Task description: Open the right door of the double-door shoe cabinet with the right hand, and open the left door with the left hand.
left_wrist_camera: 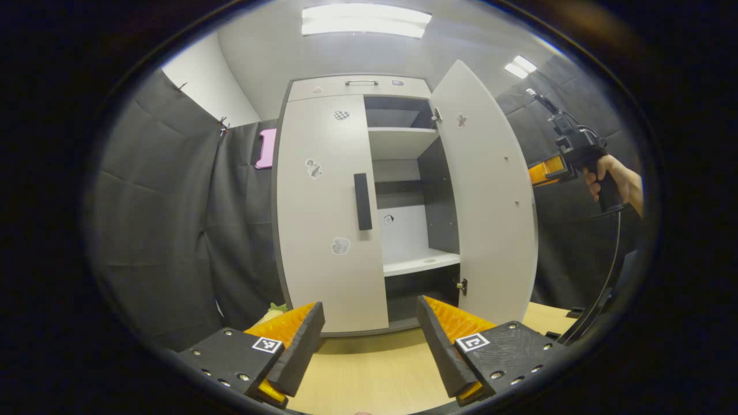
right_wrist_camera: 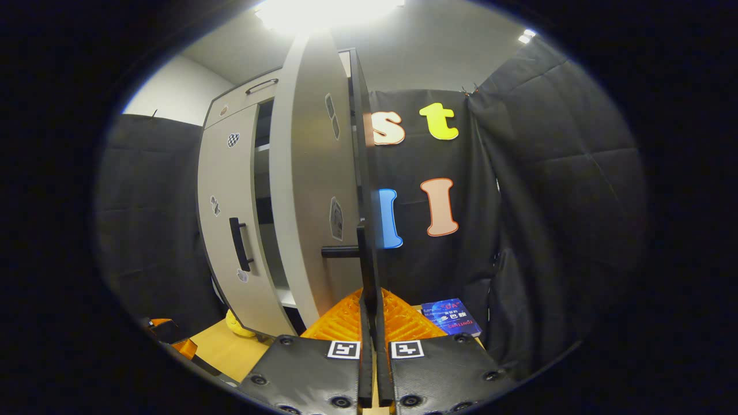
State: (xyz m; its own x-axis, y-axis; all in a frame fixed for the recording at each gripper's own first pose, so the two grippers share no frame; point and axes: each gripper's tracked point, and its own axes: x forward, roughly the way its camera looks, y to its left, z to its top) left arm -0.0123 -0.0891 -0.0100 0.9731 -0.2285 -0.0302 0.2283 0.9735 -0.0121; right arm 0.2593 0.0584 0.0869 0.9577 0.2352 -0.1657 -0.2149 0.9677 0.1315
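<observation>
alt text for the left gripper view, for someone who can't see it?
A white double-door shoe cabinet stands on a wooden table, its right door swung open onto the shelves and its left door shut, with a black handle. The open left gripper points at it; at far right a hand holds the right gripper.

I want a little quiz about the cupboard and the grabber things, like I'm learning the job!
1. True or false: the left door is shut.
2. Which door stands open? A) left B) right C) both
3. Fill in: the right gripper is closed on the right door's ____.

Key:
1. True. Its black handle is untouched, and the left gripper hangs open in front of it.
2. B. Shelves show behind it.
3. Handle. In the right gripper view the fingers pinch its black bar.
</observation>
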